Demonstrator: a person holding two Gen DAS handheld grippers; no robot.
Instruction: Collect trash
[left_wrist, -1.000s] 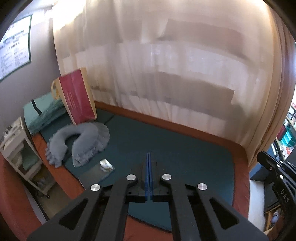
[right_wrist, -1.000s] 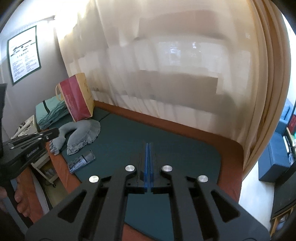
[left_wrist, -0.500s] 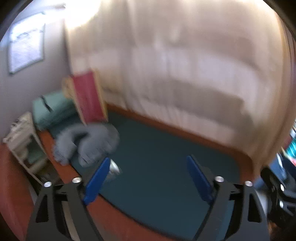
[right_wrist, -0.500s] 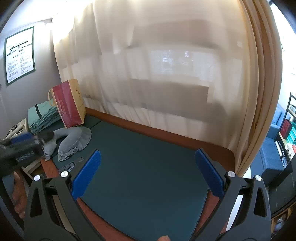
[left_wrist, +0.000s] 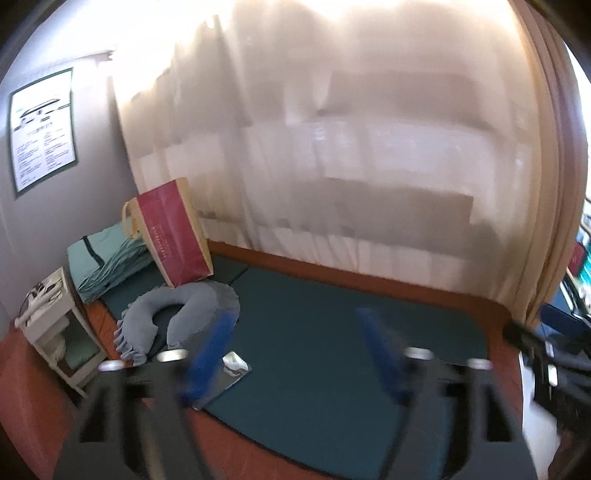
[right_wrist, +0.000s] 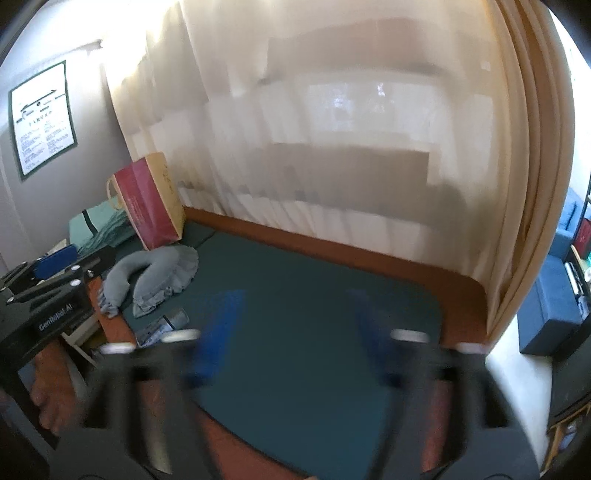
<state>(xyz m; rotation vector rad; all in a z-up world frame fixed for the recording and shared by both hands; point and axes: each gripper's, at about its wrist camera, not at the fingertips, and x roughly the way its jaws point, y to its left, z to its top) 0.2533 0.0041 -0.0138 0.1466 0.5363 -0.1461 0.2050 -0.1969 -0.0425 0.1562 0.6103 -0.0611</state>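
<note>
A shiny flat plastic wrapper (left_wrist: 231, 373) lies at the near left edge of a dark green mat (left_wrist: 332, 332); it also shows in the right wrist view (right_wrist: 162, 324). A red paper bag (left_wrist: 173, 234) stands at the back left against the curtain, seen too in the right wrist view (right_wrist: 147, 206). My left gripper (left_wrist: 295, 350) is open and empty, blurred, above the mat with the wrapper by its left finger. My right gripper (right_wrist: 291, 332) is open and empty, blurred, above the mat's middle. The left gripper's body (right_wrist: 48, 306) shows at the left of the right wrist view.
A grey U-shaped pillow (left_wrist: 177, 317) lies beside the wrapper. Folded green bedding (left_wrist: 107, 266) sits behind it. A small white cabinet (left_wrist: 55, 332) stands left of the brown platform (left_wrist: 369, 273). A cream curtain (left_wrist: 332, 166) hangs behind. A bare foot (right_wrist: 48, 391) is at lower left.
Both grippers went from shut to open over the last second. Both views are now motion-blurred and have tilted slightly upward, showing more of the curtain.
</note>
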